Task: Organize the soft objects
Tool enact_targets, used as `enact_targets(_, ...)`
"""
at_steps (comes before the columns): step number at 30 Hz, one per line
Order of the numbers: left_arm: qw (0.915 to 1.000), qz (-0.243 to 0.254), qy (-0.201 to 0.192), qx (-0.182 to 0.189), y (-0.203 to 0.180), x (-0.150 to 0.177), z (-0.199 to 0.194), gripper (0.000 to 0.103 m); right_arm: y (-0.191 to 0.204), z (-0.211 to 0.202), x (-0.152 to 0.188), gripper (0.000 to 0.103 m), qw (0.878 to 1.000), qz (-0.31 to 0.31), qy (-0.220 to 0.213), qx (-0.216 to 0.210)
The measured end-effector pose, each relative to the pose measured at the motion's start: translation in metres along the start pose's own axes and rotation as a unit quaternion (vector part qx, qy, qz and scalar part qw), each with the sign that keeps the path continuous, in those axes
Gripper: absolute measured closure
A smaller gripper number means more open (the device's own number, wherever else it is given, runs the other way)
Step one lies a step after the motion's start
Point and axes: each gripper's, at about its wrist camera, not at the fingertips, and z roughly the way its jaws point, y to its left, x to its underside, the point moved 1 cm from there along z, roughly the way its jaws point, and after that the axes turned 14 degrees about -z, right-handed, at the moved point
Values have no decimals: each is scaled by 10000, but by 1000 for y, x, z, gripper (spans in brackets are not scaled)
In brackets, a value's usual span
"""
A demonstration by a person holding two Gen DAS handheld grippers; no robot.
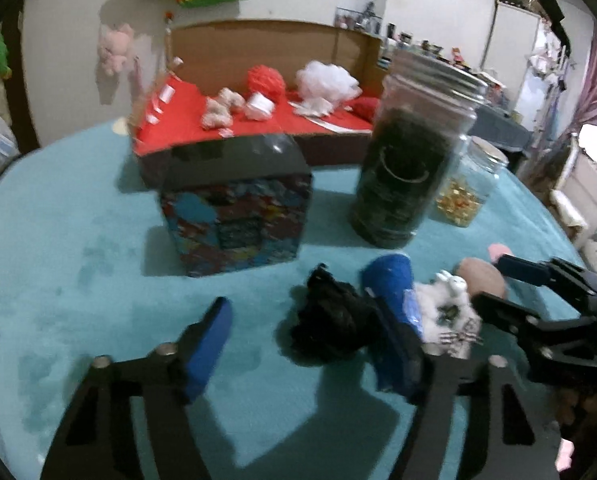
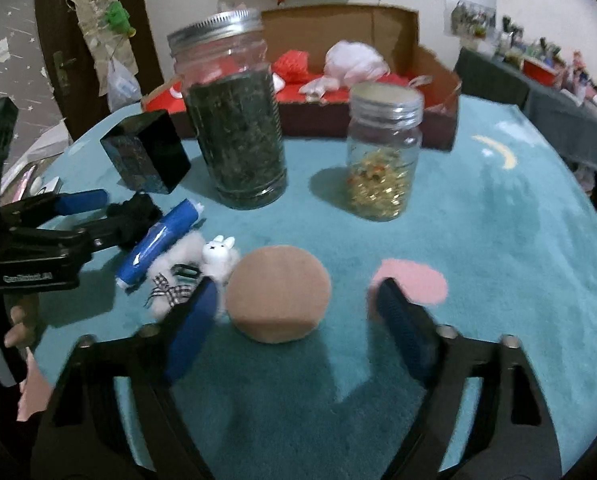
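On the teal mat lie a black scrunchie (image 1: 330, 316), a blue roll (image 1: 394, 292), a white fluffy bunny toy (image 1: 450, 304) and a tan round sponge (image 1: 482, 280). My left gripper (image 1: 302, 320) is open, with the scrunchie between its fingers. My right gripper (image 2: 294, 300) is open around the tan sponge (image 2: 278, 292), apart from it. The bunny (image 2: 214, 258), blue roll (image 2: 162, 236) and scrunchie (image 2: 134, 210) lie to its left. The left gripper also shows in the right wrist view (image 2: 94, 218). The right gripper shows in the left wrist view (image 1: 494, 280).
A cardboard box (image 1: 258, 120) with red lining holds red and white soft things at the back. A tall jar of dark stuff (image 2: 234, 120), a small jar of gold bits (image 2: 382, 152) and a patterned box (image 1: 238, 216) stand on the mat. A pink patch (image 2: 414, 280) marks the mat.
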Motion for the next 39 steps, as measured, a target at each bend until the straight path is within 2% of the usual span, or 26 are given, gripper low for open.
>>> enact_targets(2, 9999, 62, 18, 88, -3, 1, 0, 48, -1, 2, -1, 39, 10000, 7, 37, 18)
enact_targets(3, 9999, 80, 22, 126, -3, 2, 0, 56, 0, 2, -2, 50, 10000, -18, 42, 18)
enact_targets(5, 9992, 102, 121, 371, -5, 3, 1, 69, 5, 1, -2, 62, 9999, -141, 1, -54)
enact_targets(6, 9991, 125, 134, 380, -7, 3, 1, 71, 8, 1, -2, 65, 9998, -196, -14, -59)
enact_targets(9, 9990, 163, 110, 406, -10, 5, -2, 75, 14, -1, -1, 81, 9994, -298, -102, -146)
enact_targets(11, 9989, 133, 108, 438, -10, 5, -5, 76, 15, -3, -1, 85, 9993, -288, -144, -212)
enact_targets(18, 9985, 155, -67, 515, -12, -4, -22, 76, 12, -17, -7, 87, 9982, -103, -378, -458)
enact_targets(24, 9964, 240, -65, 808, -21, -10, -24, 76, 9, -23, -18, 87, 9976, -103, -501, -478)
enact_targets(32, 9930, 349, -13, 1124, -33, -11, -22, 76, 9, -18, -24, 87, 9969, -159, -478, -612)
enact_targets(39, 9921, 378, 68, 1193, -37, -11, -17, 76, 8, -15, -23, 87, 9966, -136, -424, -695)
